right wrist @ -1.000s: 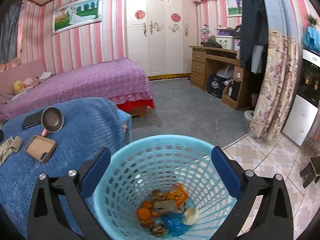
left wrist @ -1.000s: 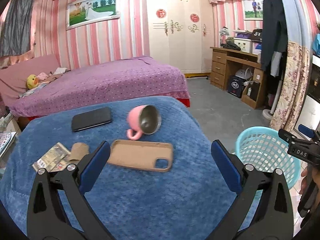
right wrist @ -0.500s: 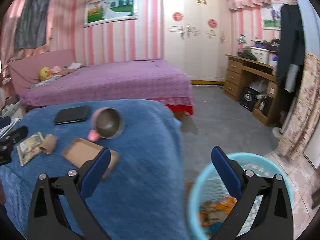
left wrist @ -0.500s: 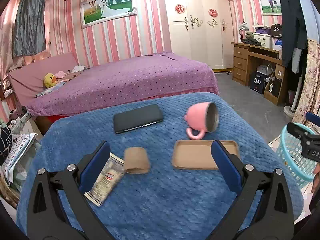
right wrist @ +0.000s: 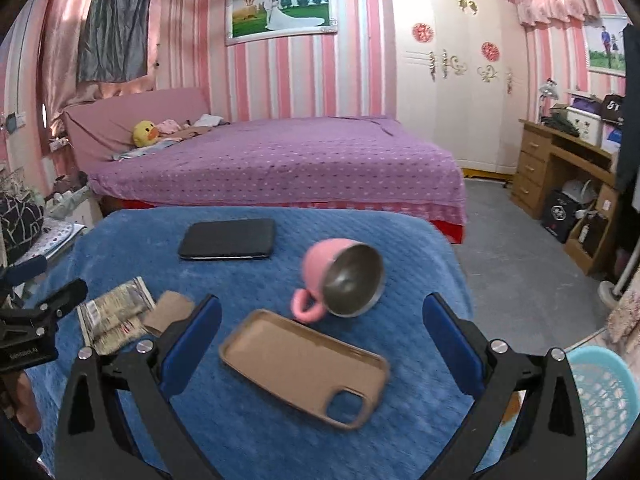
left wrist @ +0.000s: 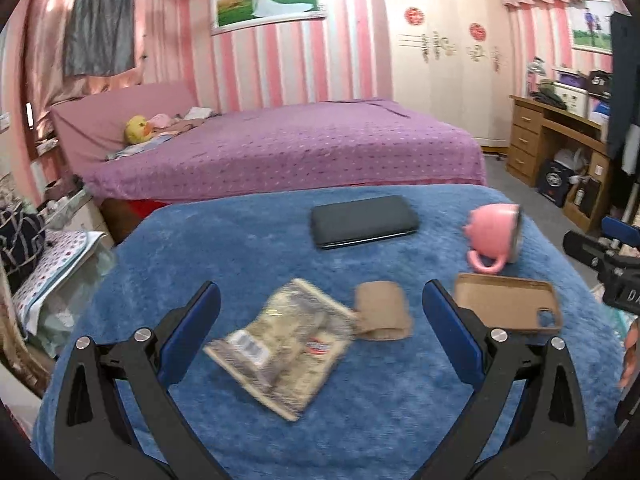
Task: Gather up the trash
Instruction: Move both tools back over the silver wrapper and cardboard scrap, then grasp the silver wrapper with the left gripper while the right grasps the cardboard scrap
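Both views swinging leftward since a second ago: left gripper (left wrist: 320, 312) panning from the phone case (left wrist: 508, 307) to the wrapper (left wrist: 280, 340); right gripper (right wrist: 320, 320) turning off the basket (right wrist: 604, 404) and back over the table (right wrist: 400, 432).

Left gripper spread wide, holding nothing, hovering over the near edge of the blue-covered table. Wrapper, a crumpled printed packet, lying flat near the near left corner, directly between and just ahead of the left fingers (left wrist: 192, 332); long axis running diagonally, near-left to far-right. Flattened cardboard tube (left wrist: 382, 312) touching the wrapper's far right corner.

Right gripper likewise spread and empty, framing the phone case, with the tipped pink cup (right wrist: 340, 278) just beyond and the black phone (right wrist: 228, 239) toward the far edge. Wrapper well off to its left, so left gripper judged the nearer; closing across the short axis probably calling for a slight wrist turn.

Right wrist view alone showing the light-blue basket, on the floor off the table's near right corner, and the cup's metal interior. Left wrist view alone showing the wrapper whole, though slightly blurred.
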